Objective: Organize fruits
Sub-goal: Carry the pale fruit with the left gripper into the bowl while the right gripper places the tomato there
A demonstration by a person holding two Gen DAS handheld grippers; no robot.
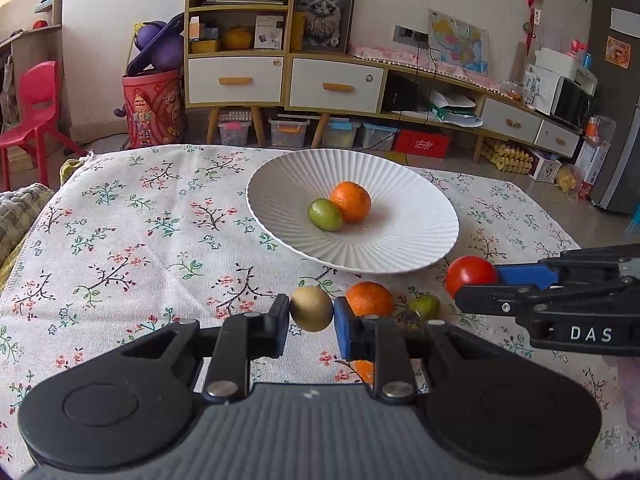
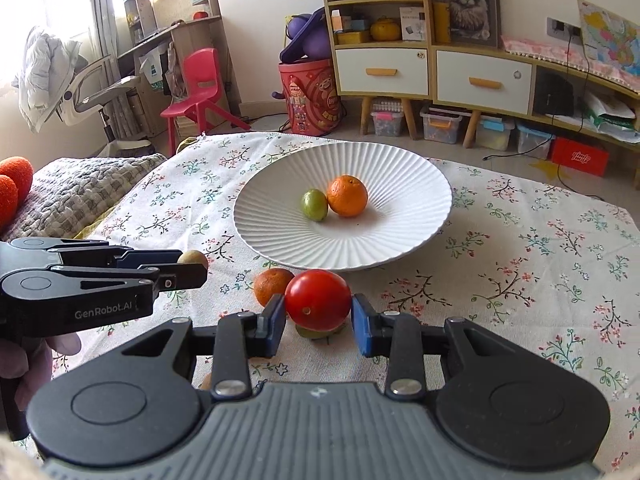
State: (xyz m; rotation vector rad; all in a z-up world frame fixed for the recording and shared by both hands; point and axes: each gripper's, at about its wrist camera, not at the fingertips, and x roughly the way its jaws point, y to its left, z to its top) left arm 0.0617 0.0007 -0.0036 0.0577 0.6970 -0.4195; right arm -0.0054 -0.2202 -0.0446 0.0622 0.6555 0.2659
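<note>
A white ribbed plate [image 1: 400,248] [image 2: 380,248] holds an orange [image 1: 351,201] [image 2: 347,195] and a small green fruit [image 1: 325,215] [image 2: 315,205]. My left gripper [image 1: 311,322] [image 2: 192,266] is shut on a yellow-brown round fruit [image 1: 311,308] [image 2: 193,258], just in front of the plate. My right gripper [image 2: 319,322] [image 1: 476,284] is shut on a red tomato [image 2: 318,299] [image 1: 471,276], held above a greenish fruit [image 2: 320,333] [image 1: 424,306]. Another orange [image 1: 369,298] [image 2: 273,285] lies on the cloth between them.
The table has a floral cloth [image 1: 140,240]. A further orange piece [image 1: 365,370] shows below my left fingers. A grey blanket [image 2: 80,196] lies at the table's left. A red chair [image 2: 200,92], a red bin [image 1: 154,108] and shelves stand behind.
</note>
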